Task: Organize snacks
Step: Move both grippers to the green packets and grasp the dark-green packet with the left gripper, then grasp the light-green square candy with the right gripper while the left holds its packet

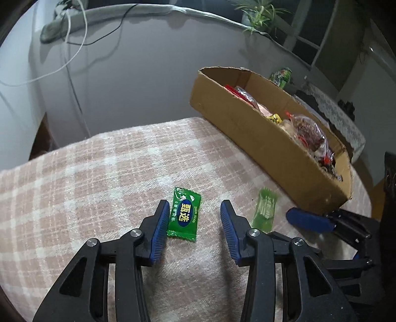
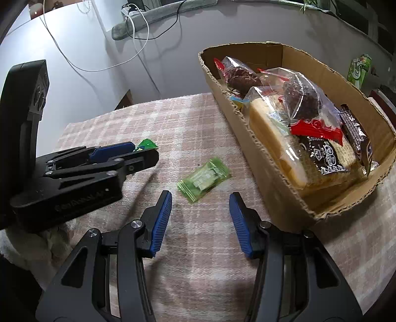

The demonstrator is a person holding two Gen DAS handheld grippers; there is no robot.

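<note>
Two green candy packets lie on the checked cloth. One with a blue oval label (image 1: 184,215) sits between the fingers of my open left gripper (image 1: 195,213), close to the left finger. The paler packet (image 2: 204,178) lies just ahead of my open right gripper (image 2: 200,205); it also shows in the left wrist view (image 1: 264,210). A cardboard box (image 2: 262,158) to the right holds several bagged snacks (image 2: 304,99). The left gripper shows in the right wrist view (image 2: 118,153), with a corner of the labelled packet (image 2: 146,145) beyond it.
The table with the pink checked cloth (image 1: 99,173) ends at the back near a grey wall with hanging cables (image 1: 74,62). A green can (image 2: 360,70) stands behind the box. A plant (image 1: 259,14) sits on the ledge.
</note>
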